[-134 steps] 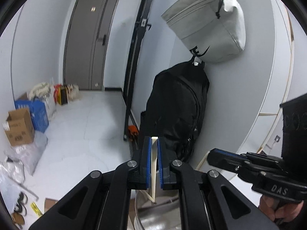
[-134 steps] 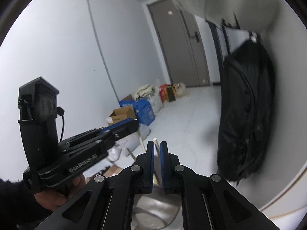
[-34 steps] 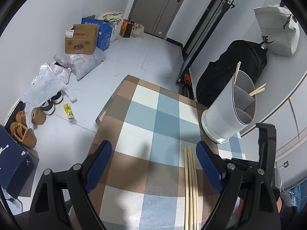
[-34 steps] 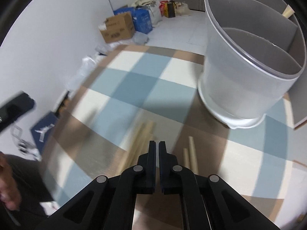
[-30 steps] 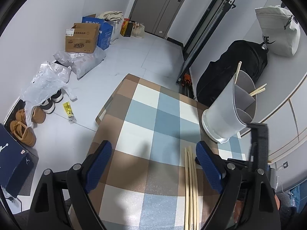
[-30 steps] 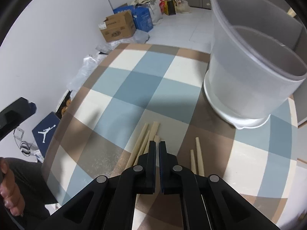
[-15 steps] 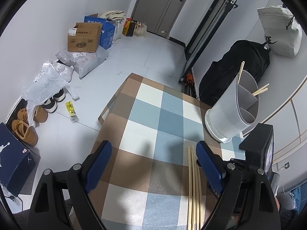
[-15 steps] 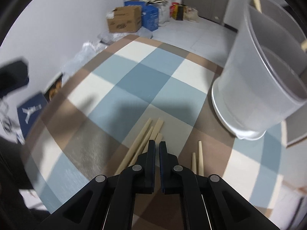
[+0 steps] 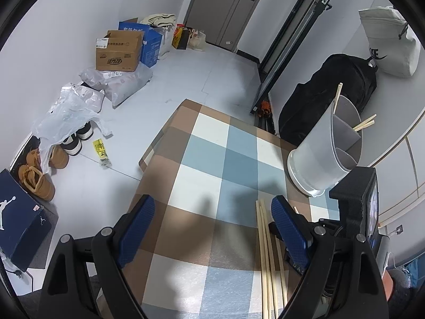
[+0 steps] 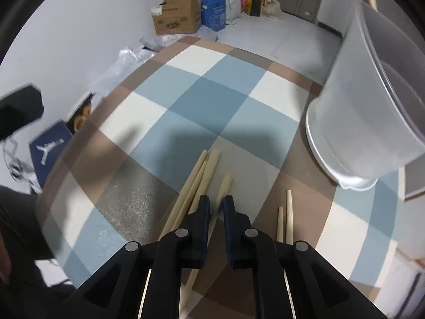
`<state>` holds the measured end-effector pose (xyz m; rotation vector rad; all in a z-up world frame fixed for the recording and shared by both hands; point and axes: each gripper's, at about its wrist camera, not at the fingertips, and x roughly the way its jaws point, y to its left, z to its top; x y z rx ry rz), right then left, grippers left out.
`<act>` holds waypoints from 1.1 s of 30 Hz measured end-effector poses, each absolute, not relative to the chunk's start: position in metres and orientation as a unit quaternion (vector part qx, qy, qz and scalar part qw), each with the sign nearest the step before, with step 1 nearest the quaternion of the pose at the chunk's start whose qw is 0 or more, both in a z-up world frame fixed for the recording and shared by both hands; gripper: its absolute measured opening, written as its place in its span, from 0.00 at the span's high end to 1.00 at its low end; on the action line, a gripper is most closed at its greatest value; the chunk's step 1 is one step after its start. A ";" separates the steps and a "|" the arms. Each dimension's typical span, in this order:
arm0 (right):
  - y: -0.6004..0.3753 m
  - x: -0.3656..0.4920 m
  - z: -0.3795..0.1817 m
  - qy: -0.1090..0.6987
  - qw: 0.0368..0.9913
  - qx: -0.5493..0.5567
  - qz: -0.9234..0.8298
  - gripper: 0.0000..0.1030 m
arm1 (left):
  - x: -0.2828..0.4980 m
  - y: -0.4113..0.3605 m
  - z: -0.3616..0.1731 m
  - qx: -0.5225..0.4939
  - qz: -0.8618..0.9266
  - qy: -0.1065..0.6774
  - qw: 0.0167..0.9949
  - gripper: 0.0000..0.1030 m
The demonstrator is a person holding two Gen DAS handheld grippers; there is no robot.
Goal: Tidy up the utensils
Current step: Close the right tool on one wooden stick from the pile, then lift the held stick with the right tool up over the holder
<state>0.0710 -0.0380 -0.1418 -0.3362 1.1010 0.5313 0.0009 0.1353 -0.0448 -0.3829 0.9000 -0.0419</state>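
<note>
Left view: my left gripper (image 9: pixel 212 223) hangs spread wide above the bench (image 9: pixel 212 143), chopsticks (image 9: pixel 268 265) lying near the holder (image 9: pixel 316 154). Right view: right gripper (image 10: pixel 215 207) has just been opening over one chopstick (image 10: pixel 224 184), nothing pinched yet, pickup coming

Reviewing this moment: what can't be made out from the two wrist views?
- Wooden chopsticks on the checked tablecloth: near ends hidden under the right gripper, right wrist view.
- Grey divided utensil holder: top cut off by the frame edge, same view.
- Chopstick in holder: lower part hidden by wall, left wrist view.
</note>
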 end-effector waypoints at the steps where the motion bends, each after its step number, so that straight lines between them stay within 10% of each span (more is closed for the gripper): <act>1: -0.038 0.072 -0.142 0.514 0.806 -0.156 0.248 0.90 | 0.001 0.136 -0.045 -0.183 -0.018 0.432 0.883 0.16; 33: -0.167 0.035 -0.046 0.351 0.897 0.064 0.262 0.96 | 0.026 0.052 -0.094 -0.044 0.008 0.529 0.847 0.16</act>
